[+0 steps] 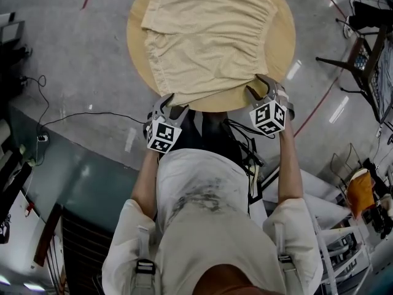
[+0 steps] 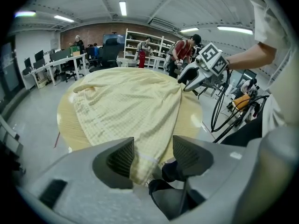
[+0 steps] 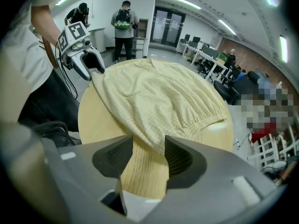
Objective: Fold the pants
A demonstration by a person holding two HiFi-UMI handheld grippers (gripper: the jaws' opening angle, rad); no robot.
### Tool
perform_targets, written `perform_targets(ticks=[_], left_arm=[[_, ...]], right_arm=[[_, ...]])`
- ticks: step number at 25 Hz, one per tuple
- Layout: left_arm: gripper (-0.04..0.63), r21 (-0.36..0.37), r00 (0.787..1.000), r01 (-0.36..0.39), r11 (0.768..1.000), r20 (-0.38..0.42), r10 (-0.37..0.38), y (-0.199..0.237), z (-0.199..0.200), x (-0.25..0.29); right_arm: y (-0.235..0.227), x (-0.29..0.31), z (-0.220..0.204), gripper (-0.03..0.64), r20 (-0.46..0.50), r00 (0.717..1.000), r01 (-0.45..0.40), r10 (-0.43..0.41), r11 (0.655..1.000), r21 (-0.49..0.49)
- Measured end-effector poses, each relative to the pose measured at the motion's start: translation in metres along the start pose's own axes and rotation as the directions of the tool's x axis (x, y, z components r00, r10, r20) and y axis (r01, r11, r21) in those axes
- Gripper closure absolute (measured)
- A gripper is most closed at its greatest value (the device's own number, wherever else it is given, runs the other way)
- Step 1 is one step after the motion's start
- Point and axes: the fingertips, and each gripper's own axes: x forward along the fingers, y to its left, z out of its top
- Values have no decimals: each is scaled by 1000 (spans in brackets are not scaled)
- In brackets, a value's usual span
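Pale yellow pants (image 1: 209, 35) lie spread on a round wooden table (image 1: 136, 48), waistband at the far right, near edge drooping over the rim toward me. My left gripper (image 1: 172, 105) is at the near left corner of the cloth and my right gripper (image 1: 261, 88) at the near right corner. In the left gripper view the jaws (image 2: 153, 146) stand apart with a hanging cloth corner (image 2: 140, 164) loose between them. In the right gripper view the jaws (image 3: 148, 153) are also apart; the pants' edge (image 3: 154, 139) reaches between them, unpressed.
Grey floor surrounds the table, with a black cable (image 1: 73, 118) at the left and a dark chair (image 1: 362, 54) at the right. Several people stand by shelves (image 2: 145, 48) and desks (image 2: 51, 66) beyond the table. My dark trousers (image 1: 209, 131) are against the near rim.
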Motion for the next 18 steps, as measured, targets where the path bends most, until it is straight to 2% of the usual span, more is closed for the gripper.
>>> perform_targets(ticks=[7, 13, 17, 18], left_arm=[[327, 9, 1000, -25, 1000, -17, 25, 2, -7, 5], [387, 20, 997, -78, 997, -22, 78, 10, -7, 6], [430, 4, 994, -104, 995, -21, 104, 14, -4, 10], [437, -1, 994, -108, 994, -21, 108, 15, -4, 10]], right_arm=[[-2, 12, -8, 396, -23, 1000, -18, 17, 999, -32], [-4, 19, -9, 411, -21, 999, -37, 36, 998, -46], [-12, 21, -13, 453, -11, 1000, -20, 20, 999, -47], [-15, 22, -13, 491, -10, 1000, -2, 2, 999, -50]])
